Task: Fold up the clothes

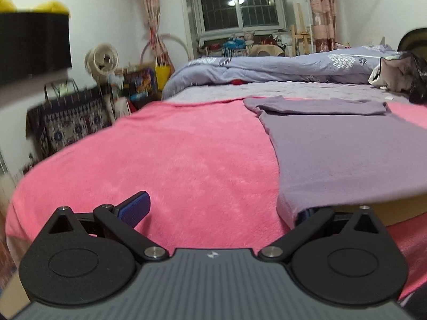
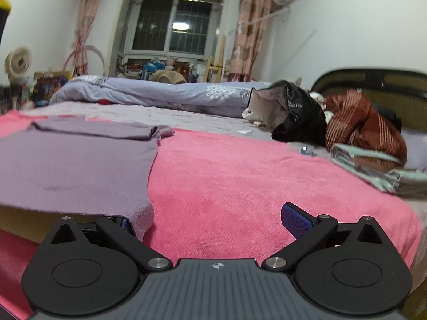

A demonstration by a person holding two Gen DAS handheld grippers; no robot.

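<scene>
A lilac garment [image 1: 347,149] lies flat on the pink blanket [image 1: 173,154] that covers the bed, with a sleeve folded across its far end [image 1: 317,106]. Its near edge rests on a tan board [image 1: 395,205]. My left gripper [image 1: 221,208] is open wide at the garment's near left corner; that corner drapes over the right finger, and the left blue pad [image 1: 136,208] is bare. My right gripper [image 2: 210,221] is open wide at the near right corner of the garment [image 2: 74,165]. The cloth hangs over its left finger, while the right pad [image 2: 296,221] is free.
A grey-blue duvet [image 2: 165,93] is bunched across the far side of the bed. A black bag [image 2: 299,117], a red plaid cloth [image 2: 365,128] and a folded pale green stack [image 2: 379,170] sit at the right. A fan [image 1: 101,60] and clutter stand left of the bed.
</scene>
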